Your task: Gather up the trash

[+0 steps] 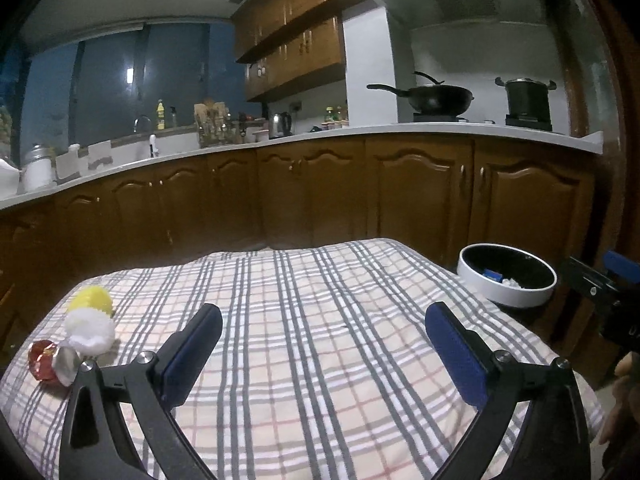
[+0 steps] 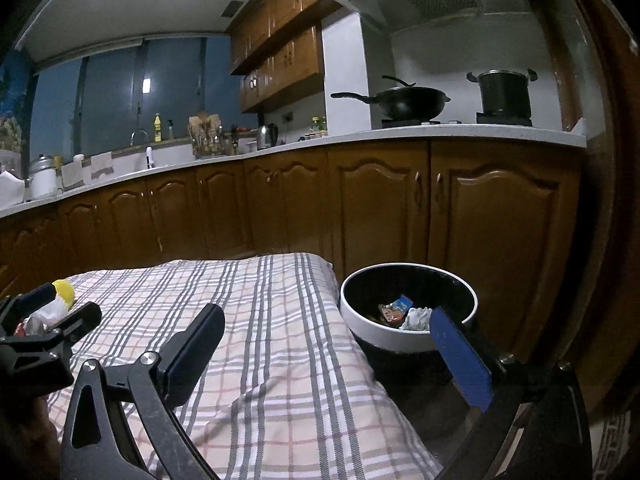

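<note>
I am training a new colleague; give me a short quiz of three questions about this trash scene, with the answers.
1. True or false: the left gripper holds a piece of trash.
2. Which lies nearest the left gripper's fingers: A) yellow ball, B) white crumpled paper, C) trash bin?
3. Fill in: the bin stands beside the table's ____ edge, seen from the grippers.

Key
1. False; both it and the right gripper are open and empty.
2. B
3. right; wrappers and paper already lie inside it.
</note>
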A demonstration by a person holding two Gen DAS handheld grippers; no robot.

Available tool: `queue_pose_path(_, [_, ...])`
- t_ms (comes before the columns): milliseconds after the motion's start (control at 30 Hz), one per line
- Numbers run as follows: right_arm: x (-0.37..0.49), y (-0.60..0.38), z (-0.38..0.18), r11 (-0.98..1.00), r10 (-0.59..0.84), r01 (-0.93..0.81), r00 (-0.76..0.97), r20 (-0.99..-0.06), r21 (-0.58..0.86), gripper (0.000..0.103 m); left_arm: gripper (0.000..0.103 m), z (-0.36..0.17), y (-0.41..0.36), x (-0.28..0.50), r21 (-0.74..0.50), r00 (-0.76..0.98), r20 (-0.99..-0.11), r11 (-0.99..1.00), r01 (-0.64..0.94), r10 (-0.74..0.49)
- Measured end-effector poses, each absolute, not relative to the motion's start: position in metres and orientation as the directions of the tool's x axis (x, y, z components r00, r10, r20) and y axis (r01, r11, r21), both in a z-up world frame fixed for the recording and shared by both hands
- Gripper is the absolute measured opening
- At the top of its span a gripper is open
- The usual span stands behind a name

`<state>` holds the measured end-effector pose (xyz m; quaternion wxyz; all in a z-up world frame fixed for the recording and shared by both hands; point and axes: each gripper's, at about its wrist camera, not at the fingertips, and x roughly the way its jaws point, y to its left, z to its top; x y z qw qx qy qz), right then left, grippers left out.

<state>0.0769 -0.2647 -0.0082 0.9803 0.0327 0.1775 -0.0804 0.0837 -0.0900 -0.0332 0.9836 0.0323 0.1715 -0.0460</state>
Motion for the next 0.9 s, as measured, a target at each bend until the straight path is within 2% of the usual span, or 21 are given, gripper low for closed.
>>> queue_pose_path(900, [0.079, -0.267, -0.014, 0.987, -0.124, 0.151, 0.923, -0.364, 0.049, 0.103, 0.102, -0.038, -0.076, 0.096, 0.033, 0.933, -0.346, 0.992, 0.119, -0.100])
